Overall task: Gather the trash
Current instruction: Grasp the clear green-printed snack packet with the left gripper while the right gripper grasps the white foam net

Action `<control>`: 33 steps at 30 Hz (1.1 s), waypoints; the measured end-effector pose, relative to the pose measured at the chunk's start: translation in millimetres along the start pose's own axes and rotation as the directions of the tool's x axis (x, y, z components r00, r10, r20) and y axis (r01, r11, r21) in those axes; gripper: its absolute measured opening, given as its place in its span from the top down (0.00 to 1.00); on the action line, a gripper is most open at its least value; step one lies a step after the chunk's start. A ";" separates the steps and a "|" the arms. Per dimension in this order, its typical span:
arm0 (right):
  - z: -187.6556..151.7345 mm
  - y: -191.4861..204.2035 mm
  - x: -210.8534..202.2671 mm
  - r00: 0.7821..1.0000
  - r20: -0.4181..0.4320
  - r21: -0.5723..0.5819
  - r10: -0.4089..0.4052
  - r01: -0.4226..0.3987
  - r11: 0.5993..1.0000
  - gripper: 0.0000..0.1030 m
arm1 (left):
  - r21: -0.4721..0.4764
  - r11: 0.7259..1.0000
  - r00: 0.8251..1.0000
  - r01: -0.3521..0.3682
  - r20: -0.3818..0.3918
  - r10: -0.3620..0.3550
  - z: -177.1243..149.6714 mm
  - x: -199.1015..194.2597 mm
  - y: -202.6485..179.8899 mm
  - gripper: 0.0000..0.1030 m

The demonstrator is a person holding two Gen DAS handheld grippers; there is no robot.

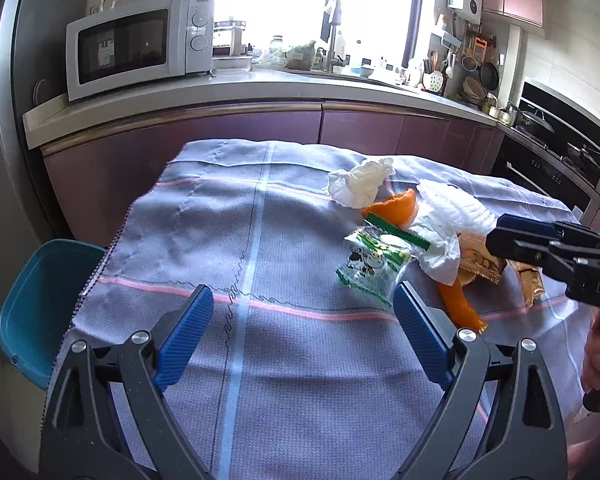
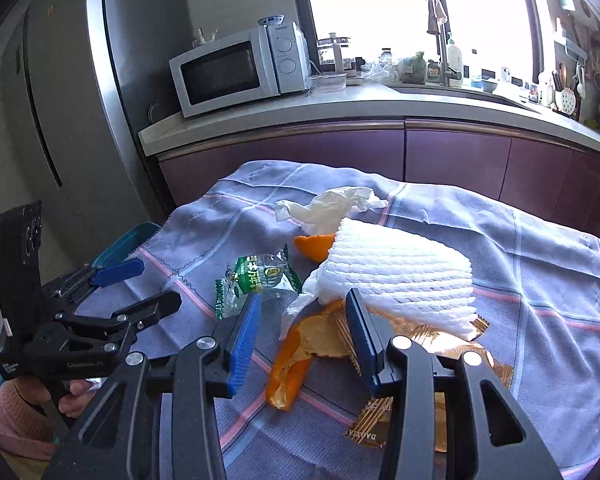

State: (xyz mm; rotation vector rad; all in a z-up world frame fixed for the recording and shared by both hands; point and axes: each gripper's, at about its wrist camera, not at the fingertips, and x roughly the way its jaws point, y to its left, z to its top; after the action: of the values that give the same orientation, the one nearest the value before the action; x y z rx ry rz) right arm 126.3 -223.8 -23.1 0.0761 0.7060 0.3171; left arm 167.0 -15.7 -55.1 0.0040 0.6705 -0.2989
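Observation:
A pile of trash lies on the grey checked cloth [image 1: 220, 240]: a green snack wrapper [image 1: 370, 262] [image 2: 256, 276], orange peel [image 1: 396, 208] [image 2: 292, 364], white foam fruit netting [image 2: 396, 272] [image 1: 456, 208], a crumpled white tissue [image 1: 360, 182] [image 2: 328, 206] and golden wrappers [image 2: 452, 340]. My left gripper [image 1: 303, 308] is open and empty, just in front of the green wrapper. My right gripper [image 2: 302, 312] is open, low over the orange peel beside the netting. It also shows in the left wrist view [image 1: 540, 244].
A teal bin [image 1: 40, 304] stands at the table's left edge, also seen in the right wrist view [image 2: 128, 242]. Behind the table are purple cabinets [image 1: 340, 128], a counter with a microwave [image 1: 136, 48], a sink and a fridge [image 2: 60, 100].

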 end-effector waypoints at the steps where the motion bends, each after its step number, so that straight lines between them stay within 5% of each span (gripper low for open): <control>1: 0.4 -2.1 -1.5 1.000 -0.005 0.010 -0.007 0.007 1.000 0.59 | 0.000 1.000 1.000 0.003 -0.008 -0.003 -1.8 0.0 -1.8 0.13; 7: 3.0 -7.5 -2.3 0.990 0.003 -0.060 -0.140 0.140 0.988 0.50 | 0.032 0.999 0.999 0.034 -0.019 -0.033 5.0 5.1 -14.8 0.13; 16: 7.9 -14.7 21.8 0.978 -0.037 -0.141 -0.204 0.197 0.970 0.48 | 0.074 0.995 0.995 0.070 -0.073 -0.064 21.0 36.0 -37.9 0.14; 23: 7.9 -19.8 33.8 0.972 -0.057 -0.189 -0.228 0.213 0.958 0.49 | 0.073 0.995 0.988 0.068 -0.143 -0.057 23.7 60.6 -45.3 0.38; 25: 8.0 -22.7 37.3 0.970 -0.070 -0.194 -0.231 0.214 0.958 0.62 | 0.067 0.995 0.984 0.075 -0.164 -0.063 23.7 67.4 -44.8 0.50; 29: 9.6 -29.1 37.1 0.975 -0.072 -0.170 -0.208 0.194 0.966 0.85 | 0.049 0.996 0.986 0.076 -0.155 -0.067 23.6 67.5 -44.4 0.58; 33: 12.7 -30.8 30.0 0.979 -0.049 -0.153 -0.197 0.188 0.970 0.91 | 0.042 0.996 0.989 0.073 -0.129 -0.067 24.0 57.4 -40.5 0.63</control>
State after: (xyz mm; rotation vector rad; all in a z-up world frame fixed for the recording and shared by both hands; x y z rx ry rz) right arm 164.0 -243.2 -37.5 -0.1438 0.7447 0.1853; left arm 213.2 -72.4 -67.7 0.0444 0.7913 -0.3840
